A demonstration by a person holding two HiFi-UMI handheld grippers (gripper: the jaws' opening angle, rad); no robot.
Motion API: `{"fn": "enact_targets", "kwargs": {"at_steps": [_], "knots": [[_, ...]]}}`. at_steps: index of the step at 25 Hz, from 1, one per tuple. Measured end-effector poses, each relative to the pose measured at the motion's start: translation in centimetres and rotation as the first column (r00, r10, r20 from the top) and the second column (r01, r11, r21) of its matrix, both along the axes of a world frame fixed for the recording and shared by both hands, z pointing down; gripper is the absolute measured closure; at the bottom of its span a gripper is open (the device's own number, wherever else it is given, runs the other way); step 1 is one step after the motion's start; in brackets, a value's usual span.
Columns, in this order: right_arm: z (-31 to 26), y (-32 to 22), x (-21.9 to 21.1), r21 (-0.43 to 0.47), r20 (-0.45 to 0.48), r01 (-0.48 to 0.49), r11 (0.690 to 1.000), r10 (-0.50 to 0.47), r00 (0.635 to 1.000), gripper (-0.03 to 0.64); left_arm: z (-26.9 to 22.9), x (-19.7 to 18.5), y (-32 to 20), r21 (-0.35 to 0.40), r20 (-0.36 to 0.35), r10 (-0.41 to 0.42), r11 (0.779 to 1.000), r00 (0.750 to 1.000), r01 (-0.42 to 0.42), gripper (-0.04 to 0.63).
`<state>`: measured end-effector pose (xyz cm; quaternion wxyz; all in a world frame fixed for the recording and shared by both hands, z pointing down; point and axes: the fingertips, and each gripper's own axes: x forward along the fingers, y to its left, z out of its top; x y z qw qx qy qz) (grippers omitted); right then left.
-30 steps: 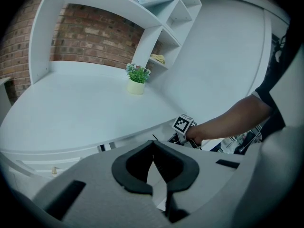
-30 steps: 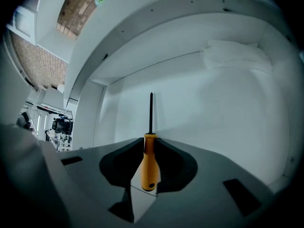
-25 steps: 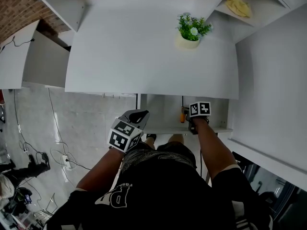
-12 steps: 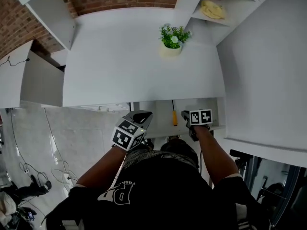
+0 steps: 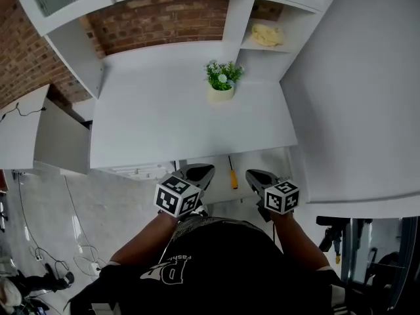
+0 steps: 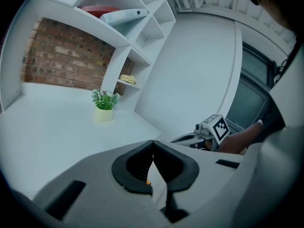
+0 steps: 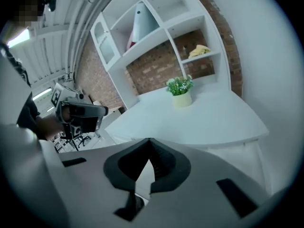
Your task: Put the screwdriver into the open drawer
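Screwdriver [image 5: 232,174] lying in open drawer [image 5: 219,180] under desk [image 5: 164,123], left gripper [image 5: 202,170] and right gripper [image 5: 254,175] flanking it, both jaws together, empty

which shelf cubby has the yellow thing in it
The right-hand cubby one shelf above the desk, behind the potted plant: the yellow thing lies on its shelf. No other cubby shows anything yellow.
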<state>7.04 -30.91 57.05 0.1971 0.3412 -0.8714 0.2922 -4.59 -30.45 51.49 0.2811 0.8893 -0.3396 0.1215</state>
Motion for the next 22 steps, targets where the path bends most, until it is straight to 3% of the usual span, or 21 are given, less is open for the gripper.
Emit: {"fn": "enact_targets", "kwargs": {"at_steps": [6, 10, 15, 22], "knots": [[-6.2, 3.9, 1.7, 0.161, 0.028, -0.008, 0.987, 0.004, 1.0, 0.612, -2.1, 2.7, 2.9, 0.039, 0.0, 0.002, 0.999, 1.0, -0.002, 0.577], [-8.4, 6.4, 3.6, 0.186, 0.094, -0.042, 0.982, 0.025, 0.995, 0.612, -3.3, 4.7, 5.9, 0.059, -0.006, -0.002, 0.998, 1.0, 0.002, 0.577], [-10.0, 11.2, 5.6, 0.241, 0.074, -0.031, 0.97, 0.014, 0.997, 0.612, -3.7, 7.7, 10.2, 0.058, -0.002, -0.001, 0.998, 1.0, 0.001, 0.578], [-9.7, 17.4, 9.4, 0.235, 0.069, -0.058, 0.97, 0.042, 0.997, 0.612, -4.6, 10.8, 16.4, 0.091, 0.005, -0.013, 0.996, 1.0, 0.013, 0.578]]}}
